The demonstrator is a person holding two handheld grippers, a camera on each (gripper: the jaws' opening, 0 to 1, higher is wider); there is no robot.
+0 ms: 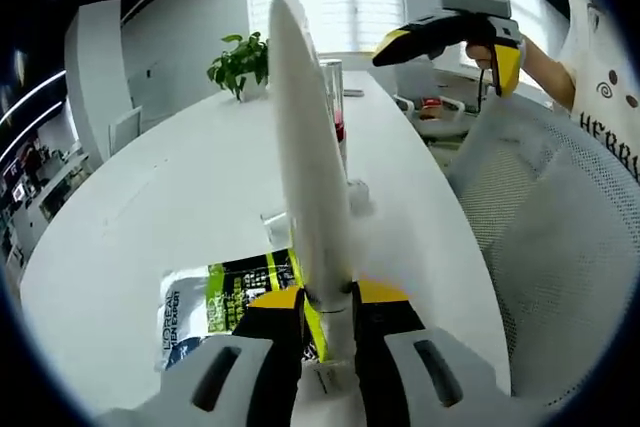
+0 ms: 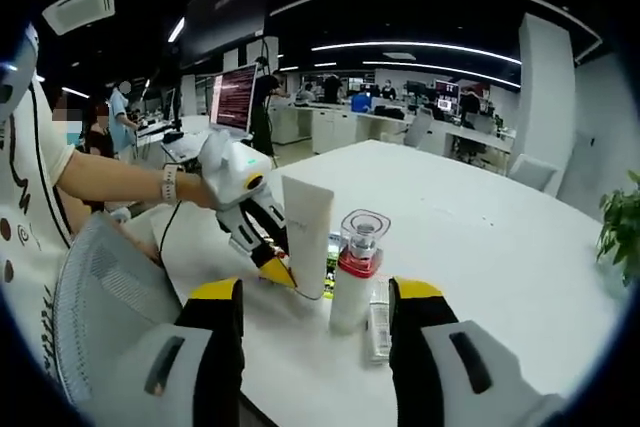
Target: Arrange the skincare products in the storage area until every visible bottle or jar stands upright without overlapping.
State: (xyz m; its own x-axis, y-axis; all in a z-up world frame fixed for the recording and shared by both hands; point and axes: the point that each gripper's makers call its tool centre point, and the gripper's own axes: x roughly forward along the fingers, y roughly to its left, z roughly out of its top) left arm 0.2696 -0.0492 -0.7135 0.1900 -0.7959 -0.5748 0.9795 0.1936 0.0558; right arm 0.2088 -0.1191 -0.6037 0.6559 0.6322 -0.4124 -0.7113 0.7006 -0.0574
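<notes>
White table [image 1: 150, 207] carries box [image 1: 215, 302], bottle [image 2: 355, 272], plant [image 1: 240, 65].

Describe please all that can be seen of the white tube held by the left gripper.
The white tube is tall, flat and plain, of matte plastic as it looks, with no print that shows. It stands upright on the white table, wide end up. The left gripper is shut on its lower end. Close beside it stands a clear bottle with a red band; whether they touch cannot be told.
</notes>
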